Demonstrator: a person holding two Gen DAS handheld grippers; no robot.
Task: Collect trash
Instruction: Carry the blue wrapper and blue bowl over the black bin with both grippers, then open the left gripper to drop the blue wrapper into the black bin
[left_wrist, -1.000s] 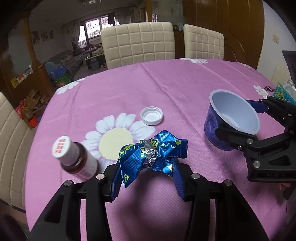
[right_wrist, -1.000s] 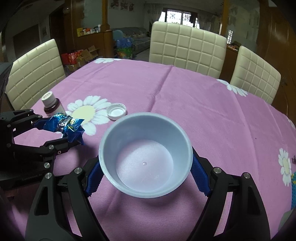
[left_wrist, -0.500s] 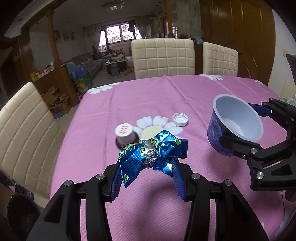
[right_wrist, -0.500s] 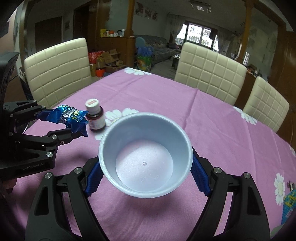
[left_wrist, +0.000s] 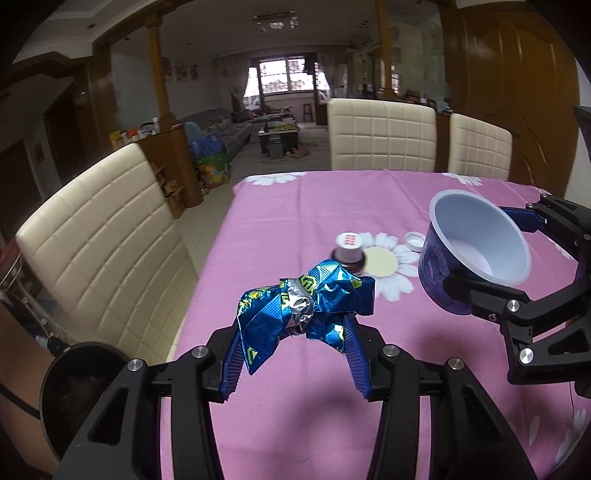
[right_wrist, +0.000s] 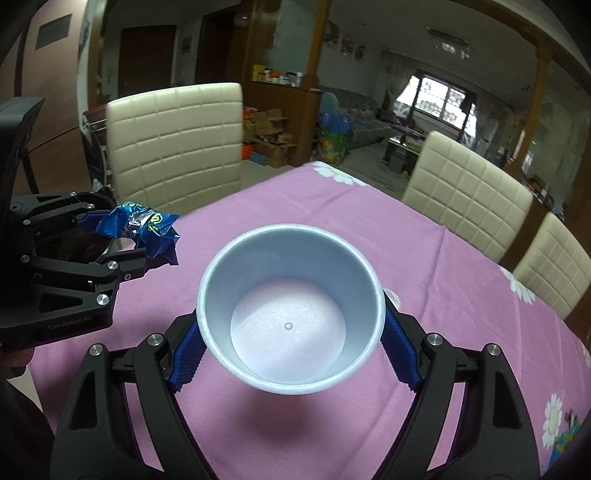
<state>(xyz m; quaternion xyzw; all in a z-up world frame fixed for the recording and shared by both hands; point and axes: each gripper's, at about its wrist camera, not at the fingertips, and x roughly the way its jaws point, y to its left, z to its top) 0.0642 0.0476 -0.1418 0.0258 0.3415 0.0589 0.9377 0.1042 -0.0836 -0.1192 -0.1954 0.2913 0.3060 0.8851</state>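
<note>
Fingers of the left gripper (left_wrist: 295, 354) pinch a blue wrapper (left_wrist: 303, 314); right gripper (right_wrist: 291, 354) fingers clamp a cup (right_wrist: 290, 314) above the counter (left_wrist: 295, 206).

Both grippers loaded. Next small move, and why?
Probably swing the left gripper left, off the table's edge toward the dark bin. It is shut on the wrapper, the right gripper on the cup; the bottle and cap remain.
</note>
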